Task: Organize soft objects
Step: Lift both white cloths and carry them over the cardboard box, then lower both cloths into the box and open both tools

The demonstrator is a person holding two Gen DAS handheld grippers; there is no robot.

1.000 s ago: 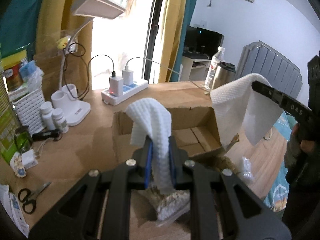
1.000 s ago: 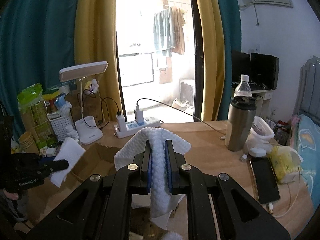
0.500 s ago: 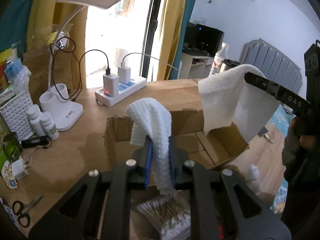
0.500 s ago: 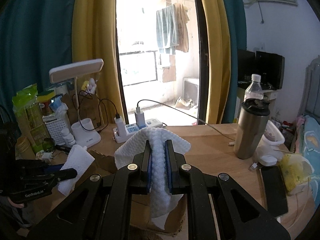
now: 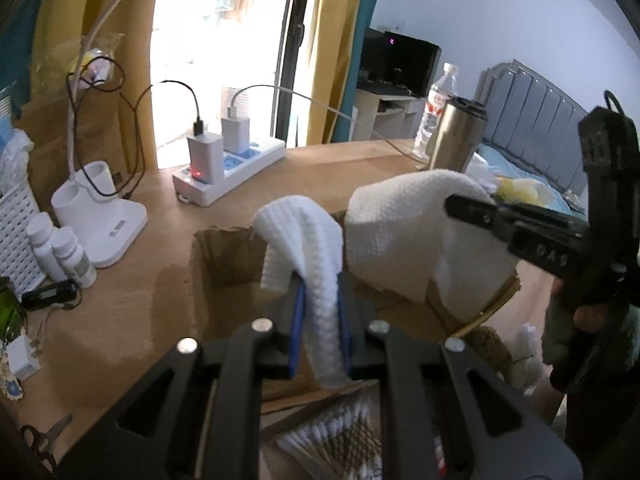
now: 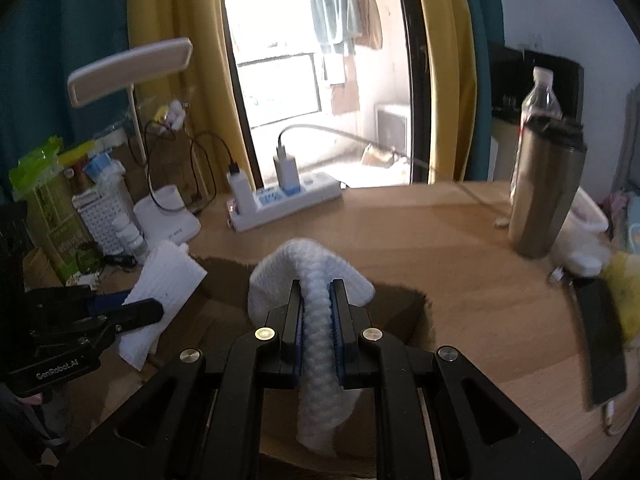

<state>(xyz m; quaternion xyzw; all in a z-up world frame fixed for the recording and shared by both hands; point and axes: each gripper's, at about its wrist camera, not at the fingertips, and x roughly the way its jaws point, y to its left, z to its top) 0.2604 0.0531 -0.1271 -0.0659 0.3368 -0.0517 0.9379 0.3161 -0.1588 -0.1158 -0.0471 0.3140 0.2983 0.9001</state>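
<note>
So both grippers are each clamping a soft white waffle-textured cloth right now. The left gripper (image 5: 320,312) is pinching its white textured cloth (image 5: 308,248) at centre frame, hanging over the open brown cardboard box (image 5: 224,264) on the wooden desk (image 5: 132,300). The right gripper (image 6: 318,320) is squeezing the second white cloth (image 6: 312,276), folded over the jaws, also above the box's dark opening in the middle of its view.

Handling-wise I'd say these are super light and floppy, drooping wherever they're unsupported, not fragile or slippery at all. Pinching a bunched fold near the middle, like now, seems the safest hold; grabbing an edge would just let the rest dangle and snag the box flaps.

Readable writing: the left gripper's body at lower left of the right wrist view is showing "GenRobot.AI", and the right gripper's finger at the right of the left wrist view is showing "DAS". The white desk lamp base (image 5: 104,220) has a label too blurry to read.
</note>
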